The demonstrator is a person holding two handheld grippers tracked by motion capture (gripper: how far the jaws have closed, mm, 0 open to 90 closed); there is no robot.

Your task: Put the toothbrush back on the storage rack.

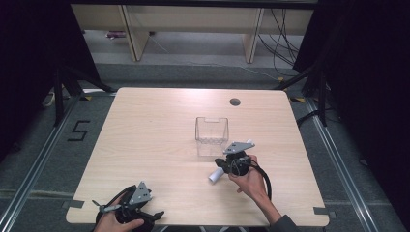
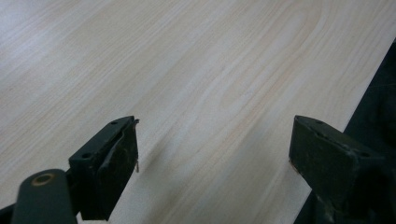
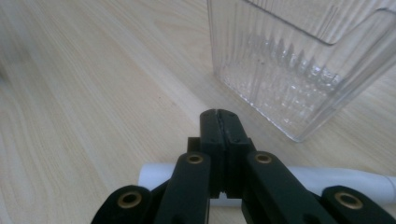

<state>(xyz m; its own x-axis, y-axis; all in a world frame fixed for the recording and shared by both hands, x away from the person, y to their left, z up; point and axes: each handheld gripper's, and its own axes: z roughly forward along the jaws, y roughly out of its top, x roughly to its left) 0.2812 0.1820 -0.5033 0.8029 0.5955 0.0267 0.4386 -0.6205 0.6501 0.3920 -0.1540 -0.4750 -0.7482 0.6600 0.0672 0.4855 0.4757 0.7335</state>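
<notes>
Right gripper view: my right tool (image 3: 219, 116) has its two black jaws pressed flat together with nothing between them, and the white tube (image 3: 327, 183) lies crosswise on the table (image 3: 93, 93) under and behind the jaw tips, not gripped. Just ahead stands the clear ribbed plastic container (image 3: 299, 70), upright and open at the top. High view: the right tool (image 1: 235, 162) hovers just beside the container's (image 1: 211, 136) near corner, with the tube (image 1: 216, 175) on the table (image 1: 159, 145) at its lower left, near the container but apart from it. My left tool (image 1: 133, 205) rests at the near table edge, well apart from the work. Left gripper view: its jaws stand wide apart over bare wood, released. The step in hand is, I judge, taking up the tube to drop it into the container. To do it well I should part the right jaws, straddle the tube across its width near mid-length, and clamp gently so it neither rolls nor flattens.
</notes>
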